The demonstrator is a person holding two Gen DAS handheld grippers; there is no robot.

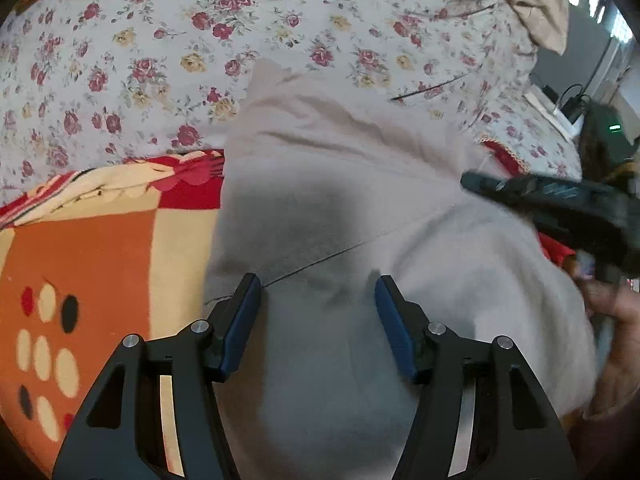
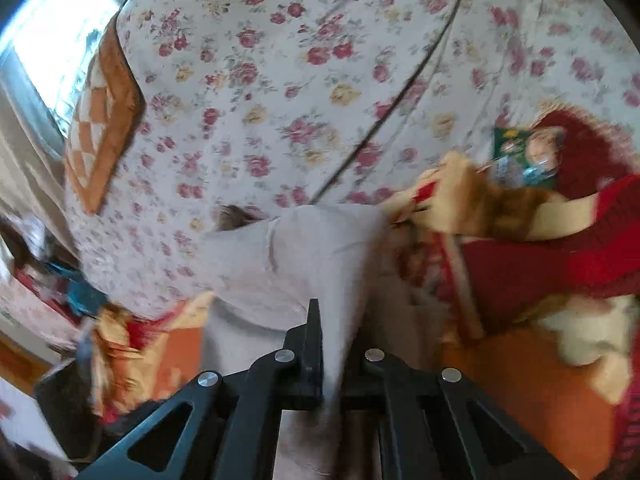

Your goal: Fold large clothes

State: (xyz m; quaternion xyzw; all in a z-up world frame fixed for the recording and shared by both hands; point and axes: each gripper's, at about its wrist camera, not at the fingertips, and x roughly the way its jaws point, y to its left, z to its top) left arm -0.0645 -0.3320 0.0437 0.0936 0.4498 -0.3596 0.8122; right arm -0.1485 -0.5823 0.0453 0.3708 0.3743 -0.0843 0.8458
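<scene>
Two grippers work over one pale beige garment (image 1: 320, 200) that lies spread on a bed, partly on an orange and red patterned blanket (image 1: 100, 248) and partly against a floral sheet (image 1: 160, 40). In the left wrist view the left gripper (image 1: 318, 312) has its blue-padded fingers (image 1: 240, 320) spread apart above the cloth, nothing between them, with the garment filling the frame from six o'clock up to twelve. The right gripper (image 1: 560, 200) shows blurred at three o'clock, a hand (image 1: 616, 320) just below it at four. In the right wrist view the right gripper (image 2: 332, 344) is pressed together, pinching a fold of the garment (image 2: 304, 248) that runs up toward twelve o'clock; the blanket (image 2: 520, 272) bunches at three o'clock
</scene>
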